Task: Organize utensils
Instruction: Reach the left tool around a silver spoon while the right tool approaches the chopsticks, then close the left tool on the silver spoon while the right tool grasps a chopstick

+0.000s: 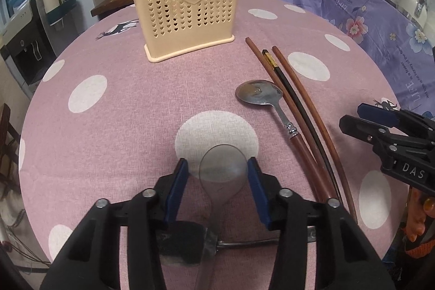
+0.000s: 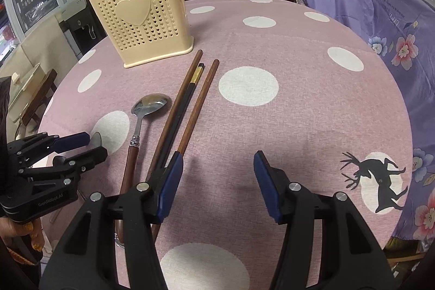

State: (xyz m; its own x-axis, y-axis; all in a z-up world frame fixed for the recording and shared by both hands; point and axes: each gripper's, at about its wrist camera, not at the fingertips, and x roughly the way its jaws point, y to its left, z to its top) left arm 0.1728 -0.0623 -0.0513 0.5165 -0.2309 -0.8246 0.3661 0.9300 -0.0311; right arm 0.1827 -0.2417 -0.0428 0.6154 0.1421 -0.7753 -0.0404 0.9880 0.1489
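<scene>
1. The worktop (image 1: pixel 114 110) is round, covered in a pink cloth with white dots and deer silhouettes.
2. The cream utensil holder (image 1: pixel 187 2) stands upright at the far side of the worktop, its heart-pierced front facing the cameras; brown sticks rise from its top.
3. The left tool (image 1: pixel 217 170) points down at the near part of the worktop. A clear plastic spoon (image 1: pixel 221 167) lies with its bowl between the blue pads; both pads sit against the bowl's edges, so the tool appears to be pinching it, though the transparent rim makes the contact hard to confirm.
4. The right tool (image 2: pixel 217 175) hangs over bare cloth with its jaws spread and nothing between them. Its left pad is just beside the near ends of the chopsticks.
5. Three chopsticks (image 2: pixel 187 105), two brown and one black with a gold band, lie side by side to the right of the holder, running from near its base toward the near edge.
6. A metal spoon with a brown handle (image 2: pixel 141 124) lies bowl up just left of the chopsticks, between them and the left tool.
7. A dark utensil with a thin metal stem (image 1: pixel 190 241) lies under the left tool, mostly hidden.
</scene>
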